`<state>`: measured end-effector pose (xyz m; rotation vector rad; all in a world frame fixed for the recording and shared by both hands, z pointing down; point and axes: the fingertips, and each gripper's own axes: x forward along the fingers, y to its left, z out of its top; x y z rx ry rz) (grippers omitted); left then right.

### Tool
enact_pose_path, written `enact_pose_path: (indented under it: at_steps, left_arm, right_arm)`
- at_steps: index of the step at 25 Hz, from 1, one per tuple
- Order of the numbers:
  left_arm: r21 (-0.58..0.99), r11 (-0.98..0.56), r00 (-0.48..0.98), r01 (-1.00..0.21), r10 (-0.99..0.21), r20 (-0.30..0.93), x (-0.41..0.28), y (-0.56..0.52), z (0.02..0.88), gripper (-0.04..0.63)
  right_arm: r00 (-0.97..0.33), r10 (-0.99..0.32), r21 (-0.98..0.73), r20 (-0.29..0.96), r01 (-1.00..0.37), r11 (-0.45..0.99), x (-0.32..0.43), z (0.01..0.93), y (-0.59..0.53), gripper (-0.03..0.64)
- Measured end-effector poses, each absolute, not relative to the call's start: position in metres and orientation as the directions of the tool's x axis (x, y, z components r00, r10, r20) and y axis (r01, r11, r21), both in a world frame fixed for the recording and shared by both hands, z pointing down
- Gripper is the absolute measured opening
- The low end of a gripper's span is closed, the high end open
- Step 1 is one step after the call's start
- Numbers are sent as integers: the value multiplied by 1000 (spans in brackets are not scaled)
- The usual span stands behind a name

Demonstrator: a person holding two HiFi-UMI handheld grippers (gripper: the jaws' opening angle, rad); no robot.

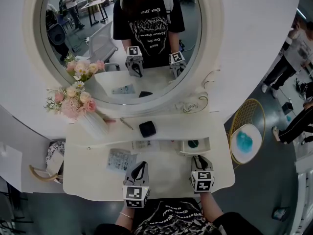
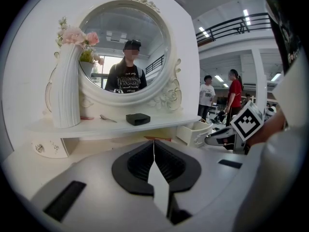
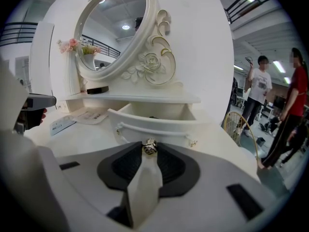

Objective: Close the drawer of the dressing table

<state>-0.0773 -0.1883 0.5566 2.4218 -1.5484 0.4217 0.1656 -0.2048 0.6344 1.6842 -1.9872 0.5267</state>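
The dressing desk (image 1: 168,180) stands white under a round mirror (image 1: 122,38), and in the head view its clear top serves as the dial. The drawer (image 1: 195,145) sits at about 2 o'clock, pulled out from beneath the raised shelf (image 1: 171,127) at the back, its front panel facing the person and a dark round thing lying inside. The right tongs (image 1: 197,158), at about 3 o'clock, point straight at that front panel. In the right gripper view their tips are closed on the small metal knob (image 3: 149,147) at the middle of the panel, with the knob pinched between them. The left tongs (image 1: 142,165) rest low at about 7 o'clock, near the front edge of the desk and well apart from the drawer. In the left gripper view their tips meet with nothing between them, so they are closed and empty. On the shelf a black box (image 1: 147,129) lies at 12 o'clock. A white ribbed vase (image 1: 94,125) of pink flowers (image 1: 73,102) stands at 10 o'clock, with a slim spoon (image 1: 126,124) between the vase and the box. A printed leaflet (image 1: 121,159) lies flat on the desk top at 9 o'clock, just beside the left tongs.
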Motion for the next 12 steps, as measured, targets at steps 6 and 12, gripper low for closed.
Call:
enact_pose_path:
  at_steps: [6, 12]
  left_arm:
    - [39, -415, 399, -909, -840, 367, -76, -188, 559, 17]
    - [32, -421, 403, -906, -838, 368, -75, -188, 558, 17]
  right_arm:
    - [-136, -797, 28, 589, -982, 189, 164, 635, -205, 104]
    - [-145, -802, 0, 579, -984, 178, 164, 635, -206, 104]
